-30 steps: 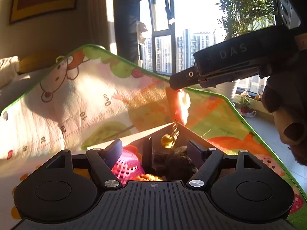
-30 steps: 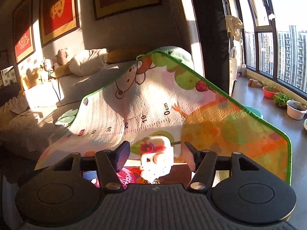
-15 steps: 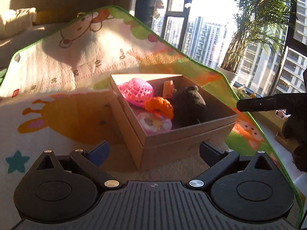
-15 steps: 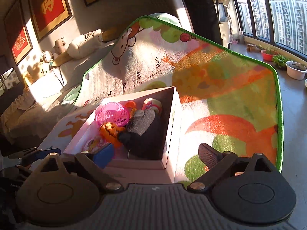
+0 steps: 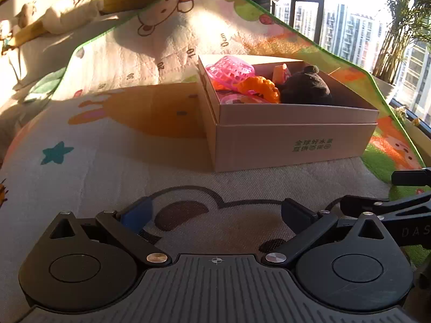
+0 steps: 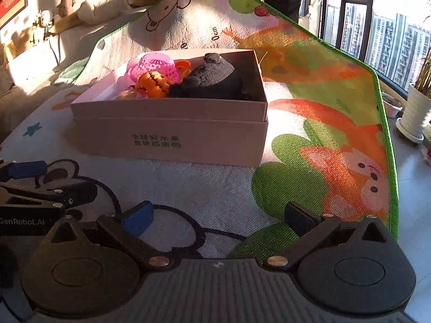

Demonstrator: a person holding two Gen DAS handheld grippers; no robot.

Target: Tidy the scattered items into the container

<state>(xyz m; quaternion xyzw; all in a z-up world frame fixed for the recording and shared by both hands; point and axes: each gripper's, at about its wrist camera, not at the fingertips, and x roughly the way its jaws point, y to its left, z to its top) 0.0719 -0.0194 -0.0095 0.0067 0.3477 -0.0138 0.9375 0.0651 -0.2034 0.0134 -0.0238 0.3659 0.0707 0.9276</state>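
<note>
A cardboard box (image 5: 296,140) (image 6: 172,137) stands on the cartoon play mat. Inside lie a pink mesh ball (image 5: 229,71) (image 6: 155,67), an orange pumpkin toy (image 5: 260,88) (image 6: 152,82) and a dark plush toy (image 5: 307,88) (image 6: 212,78). My left gripper (image 5: 216,214) is open and empty, low over the mat in front of the box. My right gripper (image 6: 219,215) is open and empty, in front of the box's right part. Each gripper shows at the edge of the other's view: the right one (image 5: 398,204), the left one (image 6: 45,183).
The play mat (image 6: 323,123) has a green border, with floor and plant pots (image 6: 413,113) beyond it on the right. A sofa with plush toys (image 6: 102,2) stands behind, windows at the back right.
Both grippers have pulled back and down from over the box to low over the mat in front of it. The right gripper let its small toy go into the box. Both have opened wider.
</note>
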